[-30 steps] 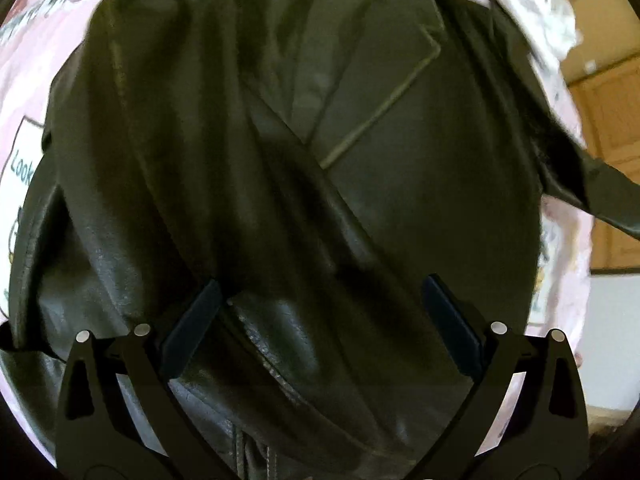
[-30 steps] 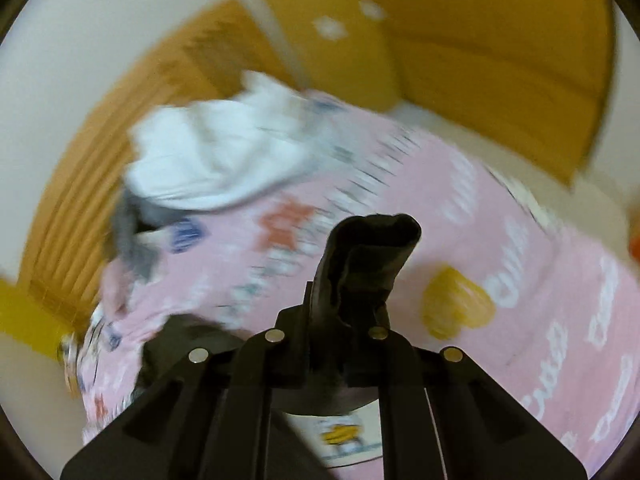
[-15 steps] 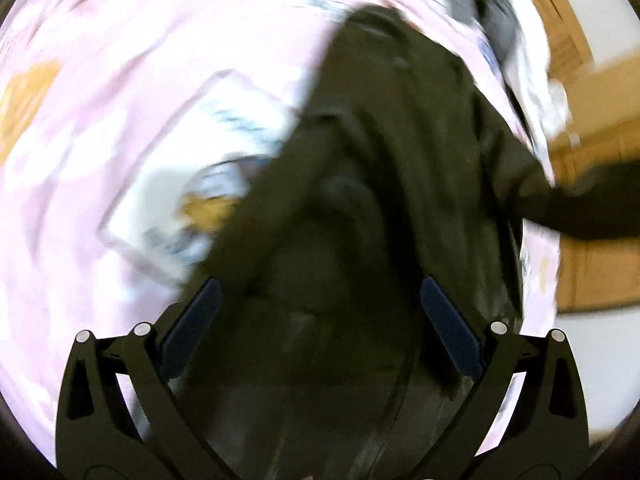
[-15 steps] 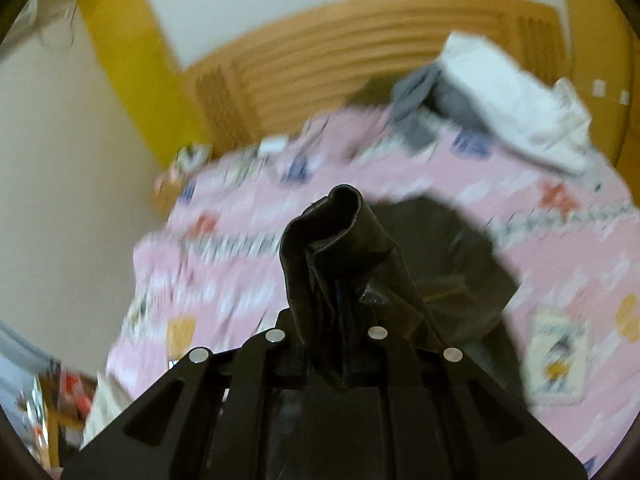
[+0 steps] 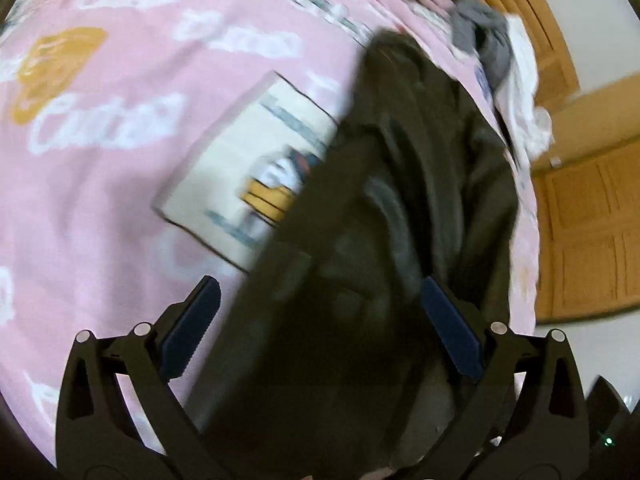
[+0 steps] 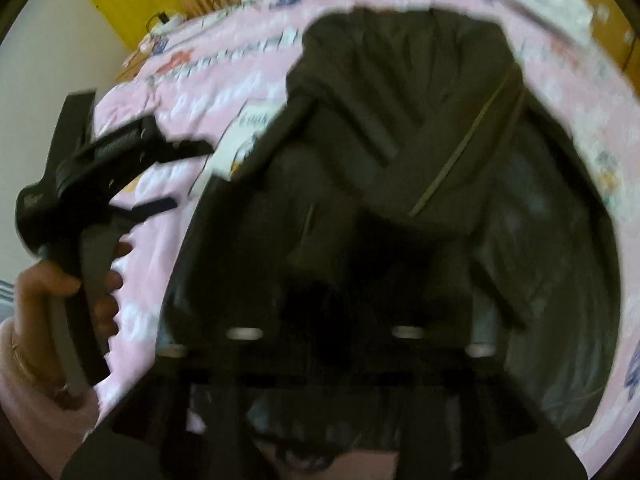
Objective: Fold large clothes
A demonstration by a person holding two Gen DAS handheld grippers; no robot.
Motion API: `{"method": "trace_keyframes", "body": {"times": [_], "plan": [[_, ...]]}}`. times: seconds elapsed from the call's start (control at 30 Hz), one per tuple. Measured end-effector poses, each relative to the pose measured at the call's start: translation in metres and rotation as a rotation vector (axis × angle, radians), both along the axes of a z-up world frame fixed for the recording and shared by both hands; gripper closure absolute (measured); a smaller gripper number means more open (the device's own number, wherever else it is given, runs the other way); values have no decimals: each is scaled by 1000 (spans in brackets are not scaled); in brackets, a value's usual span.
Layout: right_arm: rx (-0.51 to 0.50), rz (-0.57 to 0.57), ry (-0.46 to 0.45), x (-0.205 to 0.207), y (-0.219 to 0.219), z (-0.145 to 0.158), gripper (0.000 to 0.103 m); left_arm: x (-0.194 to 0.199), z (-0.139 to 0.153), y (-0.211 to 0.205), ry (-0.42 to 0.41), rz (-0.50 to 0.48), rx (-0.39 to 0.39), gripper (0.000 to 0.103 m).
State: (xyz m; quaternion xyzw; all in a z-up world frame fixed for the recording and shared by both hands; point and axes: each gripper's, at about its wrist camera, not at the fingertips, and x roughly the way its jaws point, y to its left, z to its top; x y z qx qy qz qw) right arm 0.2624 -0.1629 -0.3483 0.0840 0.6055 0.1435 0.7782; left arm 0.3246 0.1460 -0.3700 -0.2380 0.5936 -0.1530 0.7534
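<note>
Dark leather jacket (image 6: 400, 128) lies lengthwise ahead of both grippers. R gripper (image 6: 320, 332) directly over it, jaws opening, blurred. L gripper (image 5: 316, 320) jaws wide, nothing gripped.

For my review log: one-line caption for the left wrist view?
Open left gripper poised over a dark leather jacket on the pink bedspread.

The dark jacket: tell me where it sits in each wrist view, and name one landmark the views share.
Left wrist: dark jacket fills centre and lower right, running between the tool's fingers.
Right wrist: it fills most of the picture, centre and right.
Shared landmark: the white cartoon panel at the jacket's left edge.
</note>
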Motion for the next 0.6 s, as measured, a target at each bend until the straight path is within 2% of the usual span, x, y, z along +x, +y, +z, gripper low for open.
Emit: {"method": "trace_keyframes", "body": {"times": [0.03, 0.13, 0.27, 0.33, 0.47, 0.6], "plan": [[34, -11, 16, -3, -7, 2, 34, -2, -1, -8, 4, -26, -15, 5], [131, -34, 49, -6, -36, 16, 32, -3, -7, -44, 24, -129, -58, 5], [202, -199, -11, 19, -112, 42, 27, -6, -19, -96, 55, -269, -109, 5], [197, -270, -30, 39, -145, 45, 25, -8, -29, -116, 81, -315, -149, 5], [192, -416, -53, 86, -210, 39, 25, -12, -65, -144, 251, -350, -315, 5], [192, -437, -94, 113, -231, 38, 25, -21, -84, -163, 317, -392, -413, 5]]}}
